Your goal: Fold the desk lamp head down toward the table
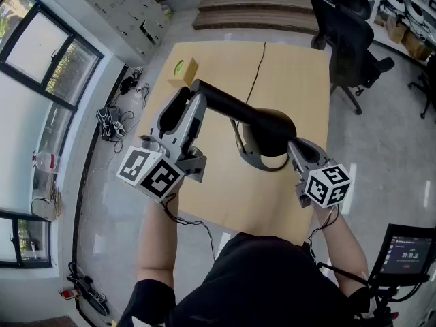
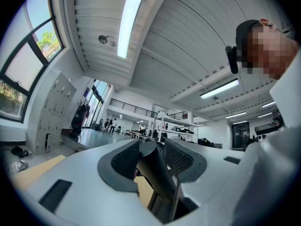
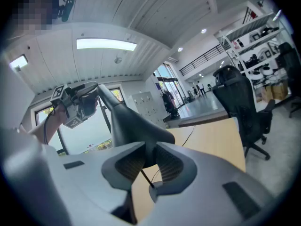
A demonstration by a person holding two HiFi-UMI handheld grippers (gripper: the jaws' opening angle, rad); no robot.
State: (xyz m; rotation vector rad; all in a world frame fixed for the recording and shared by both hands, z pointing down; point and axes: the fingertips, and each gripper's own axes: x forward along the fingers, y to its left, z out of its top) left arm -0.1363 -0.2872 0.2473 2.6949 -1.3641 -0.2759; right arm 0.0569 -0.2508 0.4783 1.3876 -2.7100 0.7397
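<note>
A black desk lamp (image 1: 238, 107) stands on the wooden table (image 1: 293, 73), its long bar reaching from upper left to a thick end over the round base (image 1: 253, 161). My left gripper (image 1: 189, 97) is shut on the bar's thin far end. In the left gripper view the bar (image 2: 155, 171) sits pinched between the pads of the left gripper (image 2: 153, 149). My right gripper (image 1: 294, 145) is shut on the thick end above the base. In the right gripper view the flared black part (image 3: 127, 121) runs between the right gripper's (image 3: 149, 161) pads toward the left gripper (image 3: 91, 98).
The lamp's black cable (image 1: 257, 67) runs to the table's far edge. A small box (image 1: 184, 70) with a green item sits at the far left corner. A black office chair (image 1: 347, 46) stands past the right edge, and a screen (image 1: 407, 251) is at lower right.
</note>
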